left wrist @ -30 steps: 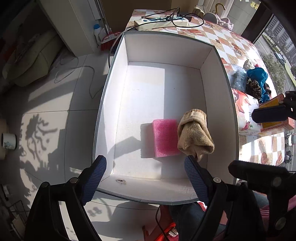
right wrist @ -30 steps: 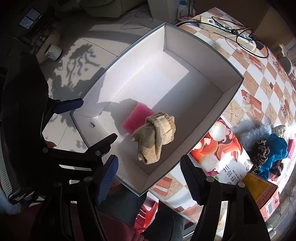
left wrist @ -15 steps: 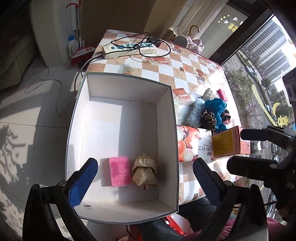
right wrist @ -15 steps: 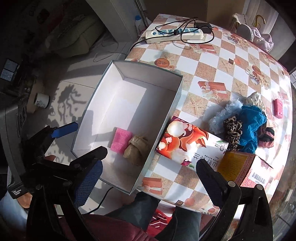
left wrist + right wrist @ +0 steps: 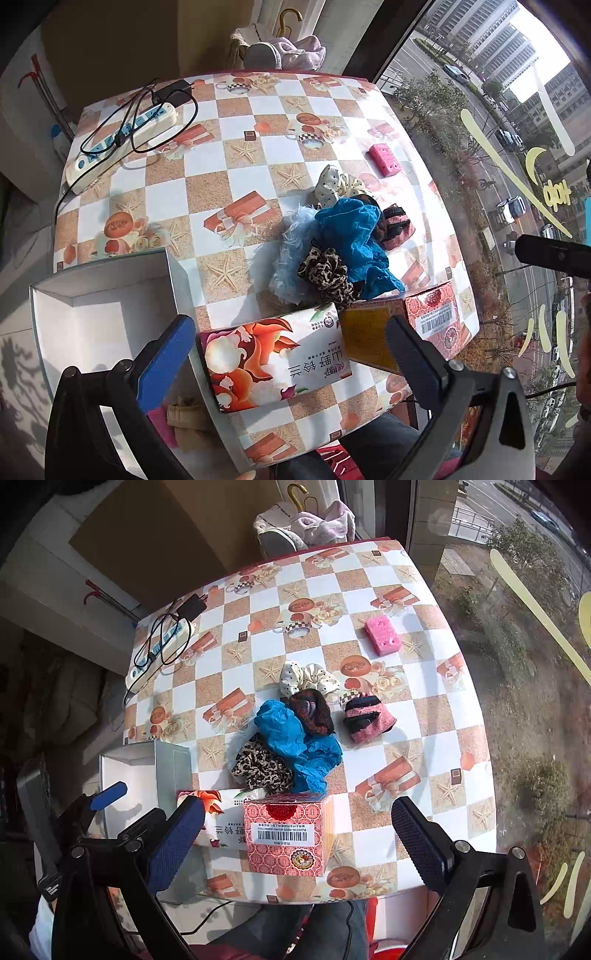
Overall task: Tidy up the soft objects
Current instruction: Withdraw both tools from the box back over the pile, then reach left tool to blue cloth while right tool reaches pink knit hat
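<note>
A pile of soft items lies mid-table: a blue cloth, a leopard scrunchie, a pale blue fluffy piece, a dotted cream scrunchie, a dark scrunchie and a pink-black pouch. A pink sponge lies further back. The white box holds a tan sock and a pink sponge, partly hidden. My left gripper and right gripper are open and empty, above the table's near edge.
A tissue pack and a red carton sit at the near edge between the grippers and the pile. A power strip with cables lies at the back left. A window runs along the right side.
Both grippers have pulled up and swung right, away from the white box toward the pile of soft items. The sock and pink sponge stay in the box.
</note>
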The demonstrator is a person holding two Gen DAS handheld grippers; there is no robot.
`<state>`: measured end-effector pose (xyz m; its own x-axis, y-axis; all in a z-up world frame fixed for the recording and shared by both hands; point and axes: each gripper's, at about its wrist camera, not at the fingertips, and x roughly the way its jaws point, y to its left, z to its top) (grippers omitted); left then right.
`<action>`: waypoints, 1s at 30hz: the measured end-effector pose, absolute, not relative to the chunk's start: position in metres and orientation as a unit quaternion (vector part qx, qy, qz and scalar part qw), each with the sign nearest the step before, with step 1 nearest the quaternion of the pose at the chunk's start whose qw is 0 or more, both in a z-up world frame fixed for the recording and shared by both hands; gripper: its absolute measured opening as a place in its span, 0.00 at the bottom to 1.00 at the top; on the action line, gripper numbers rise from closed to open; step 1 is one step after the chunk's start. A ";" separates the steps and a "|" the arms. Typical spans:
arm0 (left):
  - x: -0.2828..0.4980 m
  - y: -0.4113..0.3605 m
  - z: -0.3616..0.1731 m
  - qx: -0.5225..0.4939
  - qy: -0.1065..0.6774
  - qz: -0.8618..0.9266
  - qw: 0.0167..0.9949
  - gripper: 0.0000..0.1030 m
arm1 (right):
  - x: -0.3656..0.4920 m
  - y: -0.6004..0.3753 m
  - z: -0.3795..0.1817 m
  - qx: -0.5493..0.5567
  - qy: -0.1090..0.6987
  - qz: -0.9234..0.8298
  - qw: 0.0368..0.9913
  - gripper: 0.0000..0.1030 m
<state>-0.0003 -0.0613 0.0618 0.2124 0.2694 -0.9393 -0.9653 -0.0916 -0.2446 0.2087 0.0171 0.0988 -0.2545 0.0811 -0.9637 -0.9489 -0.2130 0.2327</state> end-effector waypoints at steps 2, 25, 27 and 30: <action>0.012 -0.041 0.053 -0.522 0.350 0.518 0.581 1.00 | 0.228 0.031 0.073 -0.462 0.496 0.606 0.417 0.99; 0.091 0.092 -0.062 -0.539 0.505 0.471 0.482 0.93 | 0.230 0.137 -0.121 -0.550 0.508 0.539 0.386 0.99; 0.090 0.094 -0.065 -0.540 0.508 0.472 0.477 0.91 | 0.226 0.137 -0.129 -0.557 0.505 0.539 0.378 0.99; 0.088 0.101 -0.066 -0.541 0.507 0.469 0.481 0.85 | 0.224 0.135 -0.130 -0.558 0.495 0.545 0.384 0.99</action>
